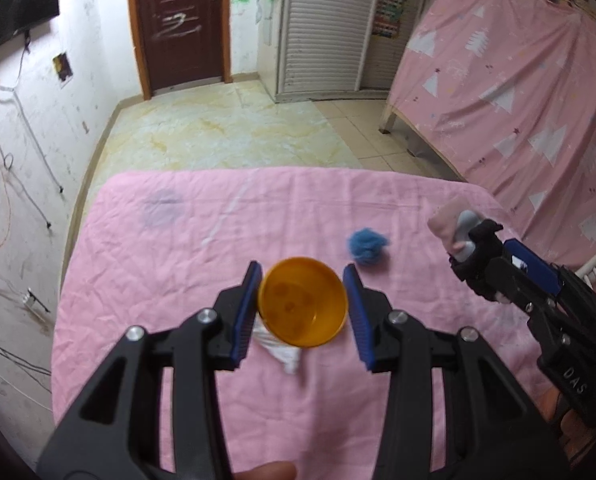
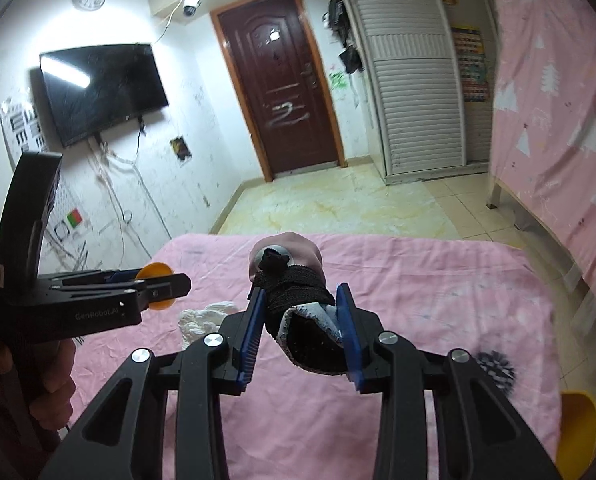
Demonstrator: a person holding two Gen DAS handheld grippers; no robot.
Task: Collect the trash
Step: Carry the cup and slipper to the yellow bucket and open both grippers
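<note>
Left wrist view puts the orange cup (image 1: 303,303) dead centre of the frame, clamped between the 2 blue pads of my left gripper (image 1: 303,312), mouth turned up toward the lens and lifted clear of the pink sheet (image 1: 178,248). At the right edge of that frame my right gripper (image 1: 464,246) is clenched on a bundled pink-and-grey sock (image 1: 452,228), also raised off the sheet; in the right wrist view the same sock (image 2: 298,280) runs lengthwise away from the lens, with the pads pressing its near, open end.

So both sets of fingers are full, and I judge the coming move is to bring the sock over the cup. The relation that matters: in the left wrist view the sock sits to the right of the cup and slightly higher in the frame, well apart, with the blue fluff ball (image 1: 368,245) lying on the sheet between them. In the right wrist view the cup (image 2: 156,286) shows at centre left, edge-on, so the right hand must travel toward the left of its own frame.

Loose trash remains: a crumpled white wad (image 1: 284,354) under the cup, and, in the right wrist view, a black-and-white pompom (image 2: 496,368) at lower right, nearer the right hand.
</note>
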